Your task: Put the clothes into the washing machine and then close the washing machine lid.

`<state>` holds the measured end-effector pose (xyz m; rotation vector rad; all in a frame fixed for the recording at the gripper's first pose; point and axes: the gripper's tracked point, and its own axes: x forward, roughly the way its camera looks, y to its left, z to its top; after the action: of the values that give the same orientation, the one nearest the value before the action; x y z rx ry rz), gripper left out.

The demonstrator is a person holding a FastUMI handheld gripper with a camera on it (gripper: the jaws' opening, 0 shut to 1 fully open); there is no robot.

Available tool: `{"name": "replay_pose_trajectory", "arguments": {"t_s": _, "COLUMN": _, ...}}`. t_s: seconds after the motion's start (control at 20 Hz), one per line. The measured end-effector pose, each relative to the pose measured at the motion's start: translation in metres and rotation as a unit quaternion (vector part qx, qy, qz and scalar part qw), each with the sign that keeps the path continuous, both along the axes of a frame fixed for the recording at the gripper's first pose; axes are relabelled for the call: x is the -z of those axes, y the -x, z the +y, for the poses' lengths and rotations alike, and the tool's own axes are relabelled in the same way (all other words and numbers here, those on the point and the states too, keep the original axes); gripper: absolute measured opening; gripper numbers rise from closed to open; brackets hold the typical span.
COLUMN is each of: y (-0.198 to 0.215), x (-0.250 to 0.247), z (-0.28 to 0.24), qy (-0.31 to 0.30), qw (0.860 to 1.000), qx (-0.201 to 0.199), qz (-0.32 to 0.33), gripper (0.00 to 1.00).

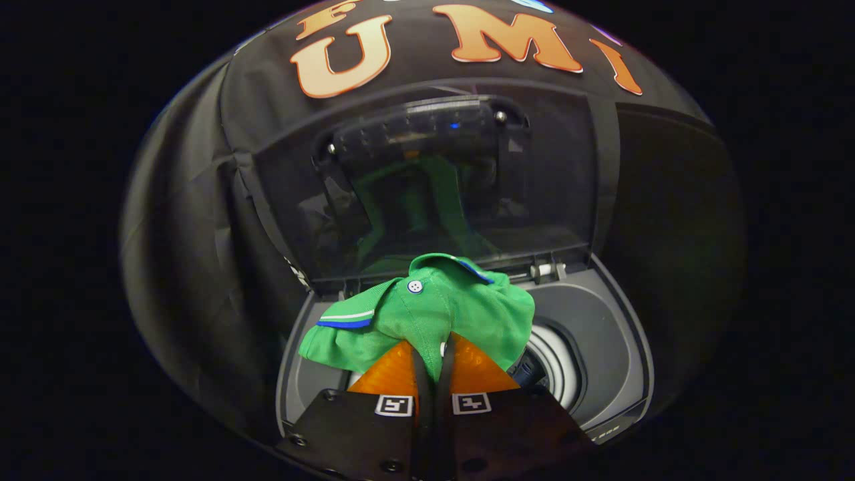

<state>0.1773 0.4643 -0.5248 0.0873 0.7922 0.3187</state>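
Note:
A green polo shirt (434, 310) with a white button and a blue-and-white striped cuff hangs bunched from my gripper (433, 353), whose two fingers are pressed together on a fold of the cloth. The shirt is held over the round opening (560, 364) of a grey top-loading washing machine (601, 321). Behind the shirt the machine's dark tinted lid (427, 187) stands upright and open, and the green cloth is mirrored in its glass. The shirt and my fingers hide most of the drum.
The lid's hinge (548, 270) sits at the back right of the machine's top. A small control strip (604, 434) lies at the front right rim. The booth's black cloth wall (187, 220) closes in behind and on both sides.

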Motion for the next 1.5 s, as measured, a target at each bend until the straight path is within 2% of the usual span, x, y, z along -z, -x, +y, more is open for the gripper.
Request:
{"name": "replay_pose_trajectory", "arguments": {"t_s": 0.25, "y": 0.013, "x": 0.046, "z": -0.002, "qy": 0.029, "qw": 0.998, "qx": -0.003, "qz": 0.057, "gripper": 0.08}}
{"name": "replay_pose_trajectory", "arguments": {"t_s": 0.5, "y": 0.032, "x": 0.082, "z": -0.019, "qy": 0.034, "qw": 0.989, "qx": 0.032, "qz": 0.137, "gripper": 0.08}}
{"name": "replay_pose_trajectory", "arguments": {"t_s": 0.65, "y": 0.035, "x": 0.095, "z": -0.026, "qy": 0.045, "qw": 0.984, "qx": 0.037, "qz": 0.167, "gripper": 0.08}}
{"name": "replay_pose_trajectory", "arguments": {"t_s": 0.95, "y": 0.032, "x": 0.100, "z": -0.029, "qy": 0.056, "qw": 0.982, "qx": 0.027, "qz": 0.179, "gripper": 0.08}}
{"name": "replay_pose_trajectory", "arguments": {"t_s": 1.05, "y": 0.034, "x": 0.104, "z": -0.031, "qy": 0.063, "qw": 0.979, "qx": 0.027, "qz": 0.190, "gripper": 0.21}}
{"name": "replay_pose_trajectory", "arguments": {"t_s": 1.3, "y": 0.032, "x": 0.097, "z": -0.029, "qy": 0.071, "qw": 0.981, "qx": 0.013, "qz": 0.179, "gripper": 0.98}}
{"name": "replay_pose_trajectory", "arguments": {"t_s": 1.5, "y": 0.033, "x": 0.090, "z": -0.028, "qy": 0.071, "qw": 0.982, "qx": 0.007, "qz": 0.174, "gripper": 0.99}}
